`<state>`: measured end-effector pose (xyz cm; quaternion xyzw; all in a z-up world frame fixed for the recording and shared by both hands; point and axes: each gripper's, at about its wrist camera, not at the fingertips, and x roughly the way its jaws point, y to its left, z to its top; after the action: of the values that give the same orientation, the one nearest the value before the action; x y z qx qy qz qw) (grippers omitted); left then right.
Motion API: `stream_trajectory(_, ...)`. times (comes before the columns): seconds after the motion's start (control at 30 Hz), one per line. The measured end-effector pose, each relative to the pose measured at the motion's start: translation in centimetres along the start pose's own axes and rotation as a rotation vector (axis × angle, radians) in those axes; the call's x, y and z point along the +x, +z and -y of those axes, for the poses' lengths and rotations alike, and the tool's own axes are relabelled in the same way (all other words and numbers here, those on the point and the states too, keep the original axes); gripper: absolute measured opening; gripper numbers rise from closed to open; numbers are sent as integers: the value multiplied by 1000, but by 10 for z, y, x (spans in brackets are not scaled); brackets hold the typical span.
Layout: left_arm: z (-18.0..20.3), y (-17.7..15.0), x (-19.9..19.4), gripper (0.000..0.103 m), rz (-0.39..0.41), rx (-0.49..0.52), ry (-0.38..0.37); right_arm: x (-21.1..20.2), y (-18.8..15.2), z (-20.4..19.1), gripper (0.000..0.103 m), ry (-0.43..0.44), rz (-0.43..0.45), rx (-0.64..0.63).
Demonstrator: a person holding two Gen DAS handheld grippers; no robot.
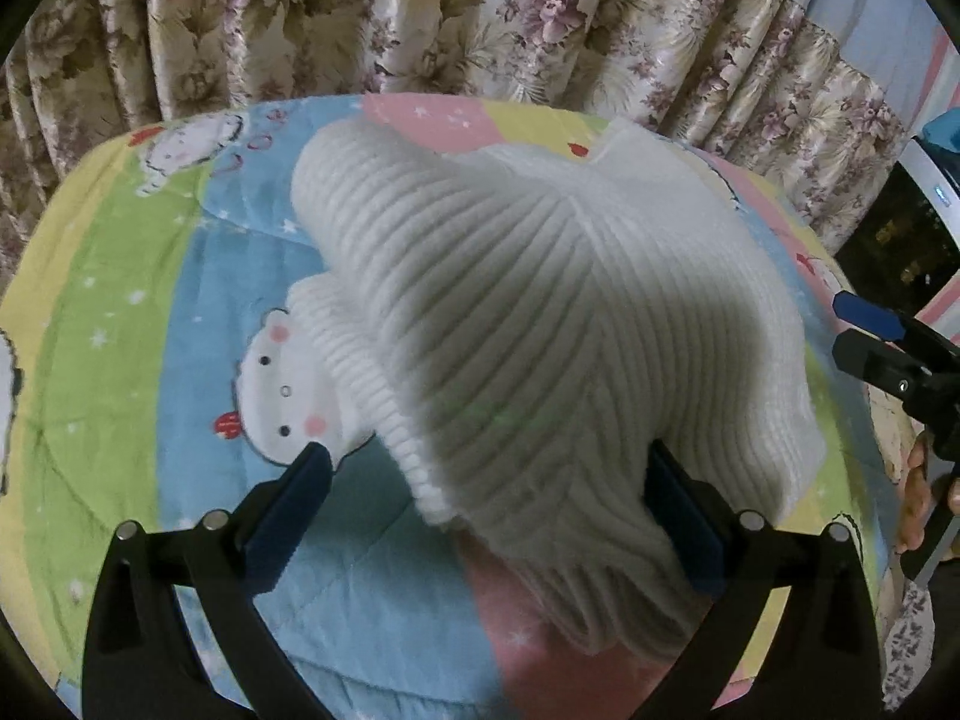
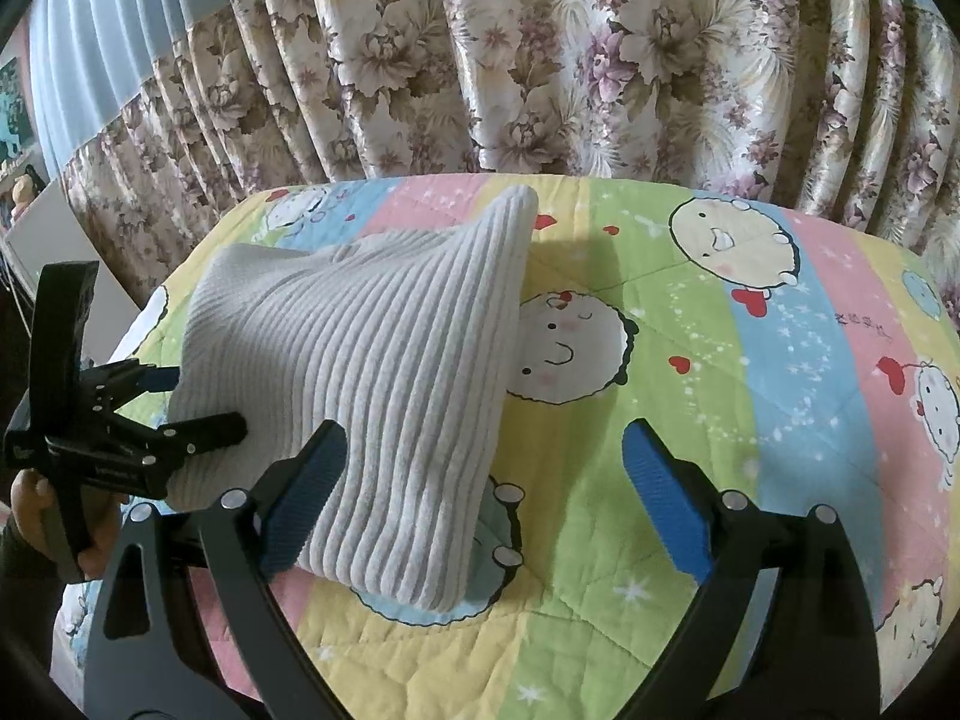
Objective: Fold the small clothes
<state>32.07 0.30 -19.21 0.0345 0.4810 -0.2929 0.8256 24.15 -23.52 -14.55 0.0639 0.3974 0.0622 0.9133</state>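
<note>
A white ribbed knit garment (image 1: 540, 324) lies bunched and humped on the cartoon-print quilt (image 1: 150, 276). My left gripper (image 1: 489, 510) is open, its fingers spread wide on either side of the garment's near edge; the cloth drapes against the right finger (image 1: 678, 516). That near edge is blurred. In the right wrist view the garment (image 2: 372, 372) rises like a tent at the left, its lower corner raised off the quilt (image 2: 630, 312). My right gripper (image 2: 480, 492) is open, its left finger (image 2: 306, 492) against the cloth and its right finger over bare quilt.
Flowered curtains (image 2: 540, 60) hang close behind the quilt's far edge. A hand (image 2: 36, 504) holds the left gripper's handle at the left. A white cabinet (image 2: 66, 252) stands beyond the quilt's left side. Bare quilt stretches right of the garment.
</note>
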Motion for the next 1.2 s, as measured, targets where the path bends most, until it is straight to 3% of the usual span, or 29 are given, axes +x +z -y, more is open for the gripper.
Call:
stream_trajectory(0.13,-5,1,8,102,-8,-26,-49,3,1,1,94,0,-4,1)
stream_trajectory(0.5,22,5,11,101,-16,114,109,13,-1,2,94,15,-23,-6)
stream_trajectory(0.8,23,5,13,101,-12,129,129,20,-1,3,94,34,-30,-2)
stream_trajectory(1.2,30,7,13,101,-16,177,187,60,20,10,95,215,-66,96)
